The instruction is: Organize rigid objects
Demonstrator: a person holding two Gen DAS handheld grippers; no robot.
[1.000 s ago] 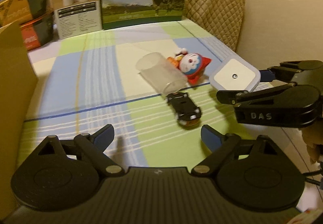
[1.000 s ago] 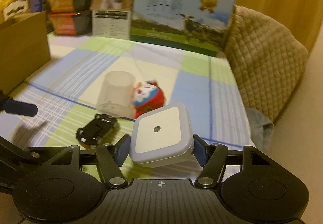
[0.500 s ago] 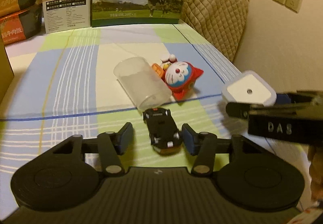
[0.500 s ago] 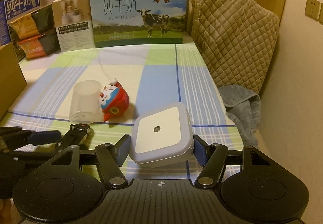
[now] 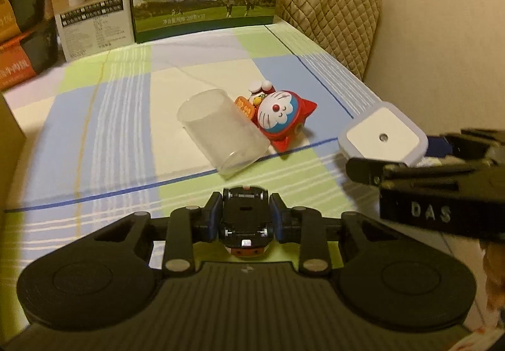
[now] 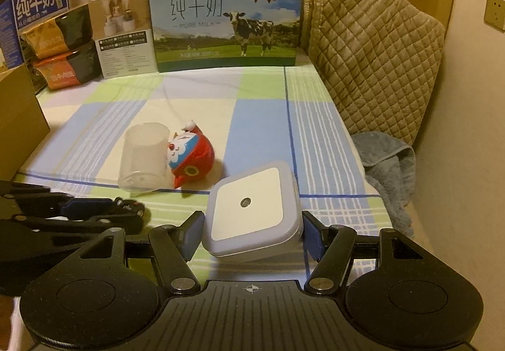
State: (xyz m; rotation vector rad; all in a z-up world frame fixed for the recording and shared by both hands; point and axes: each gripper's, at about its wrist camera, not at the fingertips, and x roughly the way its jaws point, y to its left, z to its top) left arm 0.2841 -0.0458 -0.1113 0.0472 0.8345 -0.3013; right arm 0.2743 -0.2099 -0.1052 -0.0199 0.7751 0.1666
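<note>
The black toy car (image 5: 244, 218) sits lengthwise between the two blue pads of the left hand-held gripper (image 5: 244, 214), low on the checked cloth of the desk (image 5: 94, 142). The jaws are closing on it, and the pads already look pressed against its flanks; taking it across its narrow width seems the sensible grip for a small, hard body that would otherwise roll on its wheels. Whether the car has left the cloth cannot be told from here.

Just ahead of that hand-held gripper lies a clear plastic cup (image 5: 221, 133) on its side, its open end towards the car, and touching the cup's far side is a red and blue cartoon figure (image 5: 279, 117), tipped over. Both probably await sorting.

To the right, the right hand-held gripper (image 6: 251, 232) is clamped about half open on a square white and lilac box (image 6: 252, 208), pads on its two opposite side walls, the box carried tilted above the desk. Its width is likely why the jaws stand so far apart.

Beyond both, at the far edge, stands a milk carton box (image 6: 225, 25), with a brown cardboard box (image 6: 19, 117) off to the left.
</note>
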